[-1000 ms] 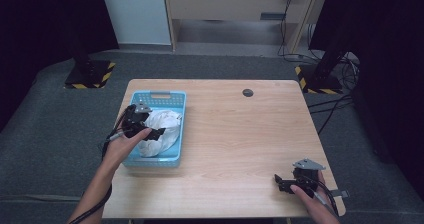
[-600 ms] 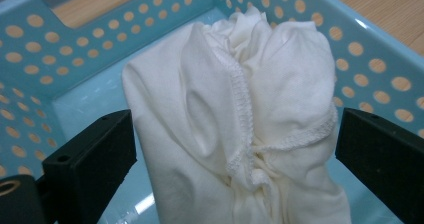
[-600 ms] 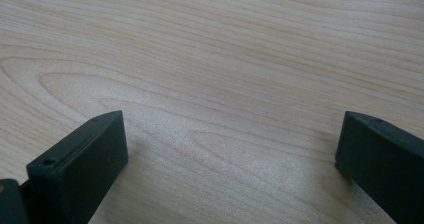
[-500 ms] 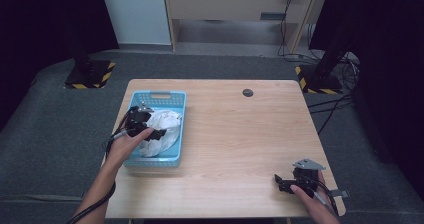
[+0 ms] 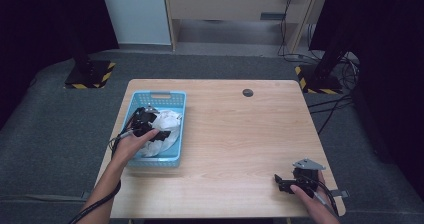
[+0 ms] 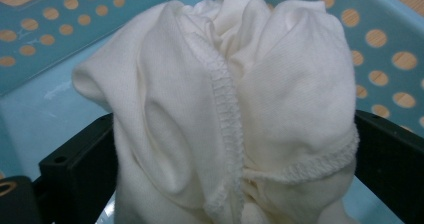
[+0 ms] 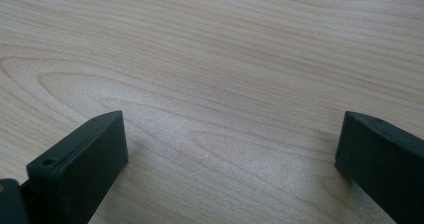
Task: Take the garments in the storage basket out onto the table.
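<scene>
The left tool (image 6: 230,184) has its jaws around a bunched white cloth (image 6: 225,94) lying in the blue basket (image 5: 155,100) at the table's left. Loose folds could slip free, or the light basket lift along. The right tool (image 7: 230,184) rests wide and empty on the table (image 5: 240,134), near right.

High view: from above, facing forward and down on the whole surface (image 5: 240,134). Left gripper view — very near, inside the basket (image 6: 45,29), shared with high view. Right gripper view — close over bare wood.
</scene>
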`<state>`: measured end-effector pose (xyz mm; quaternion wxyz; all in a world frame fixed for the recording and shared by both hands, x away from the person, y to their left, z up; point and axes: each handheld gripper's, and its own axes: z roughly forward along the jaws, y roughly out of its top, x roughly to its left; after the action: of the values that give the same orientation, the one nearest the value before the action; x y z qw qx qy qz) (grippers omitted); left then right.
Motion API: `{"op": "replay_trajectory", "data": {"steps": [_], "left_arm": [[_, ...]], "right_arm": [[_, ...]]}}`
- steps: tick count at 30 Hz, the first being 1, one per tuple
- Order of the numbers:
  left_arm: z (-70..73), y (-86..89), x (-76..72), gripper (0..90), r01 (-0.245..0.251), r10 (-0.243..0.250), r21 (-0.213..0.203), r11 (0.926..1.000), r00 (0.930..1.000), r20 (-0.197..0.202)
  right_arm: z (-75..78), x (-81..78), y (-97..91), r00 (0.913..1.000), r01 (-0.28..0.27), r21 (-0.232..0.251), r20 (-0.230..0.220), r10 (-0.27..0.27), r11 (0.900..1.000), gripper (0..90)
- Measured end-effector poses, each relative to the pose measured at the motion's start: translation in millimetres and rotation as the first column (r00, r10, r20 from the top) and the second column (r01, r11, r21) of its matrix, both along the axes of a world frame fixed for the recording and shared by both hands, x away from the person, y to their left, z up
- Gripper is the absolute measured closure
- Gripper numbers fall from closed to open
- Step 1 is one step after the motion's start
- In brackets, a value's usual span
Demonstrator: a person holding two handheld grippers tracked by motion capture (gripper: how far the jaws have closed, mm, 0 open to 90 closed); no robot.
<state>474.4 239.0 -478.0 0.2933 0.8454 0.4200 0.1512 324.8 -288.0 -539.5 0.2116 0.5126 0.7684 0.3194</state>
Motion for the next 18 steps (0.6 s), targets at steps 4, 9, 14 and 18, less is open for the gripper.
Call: {"op": "replay_trajectory", "data": {"steps": [4, 9, 14, 18], "left_arm": [[-2.6, -3.7, 3.2, 1.3, 0.013, -0.013, 0.008, 0.9999, 0.9999, -0.003], [-3.9, -9.5, 8.1, 1.3, 0.03, -0.03, 0.026, 0.9992, 0.9995, -0.006], [-5.5, -13.1, 11.1, 1.6, 0.05, -0.049, 0.066, 0.9966, 0.9987, -0.011], [-8.4, -13.2, 12.2, 2.0, 0.071, -0.069, 0.091, 0.9933, 0.9972, -0.027]], "right_arm": [[0.0, 0.1, 0.0, 1.0, -0.001, 0.0, 0.001, 0.001, 1.0, 0.2], [-0.1, 0.0, 0.0, 1.0, -0.001, 0.0, 0.001, 0.001, 1.0, 0.3], [-0.1, 0.0, 0.0, 1.0, -0.001, 0.0, 0.001, 0.001, 1.0, 0.2], [-0.1, 0.1, 0.0, 1.0, -0.001, 0.0, 0.001, 0.001, 1.0, 0.2]]}}
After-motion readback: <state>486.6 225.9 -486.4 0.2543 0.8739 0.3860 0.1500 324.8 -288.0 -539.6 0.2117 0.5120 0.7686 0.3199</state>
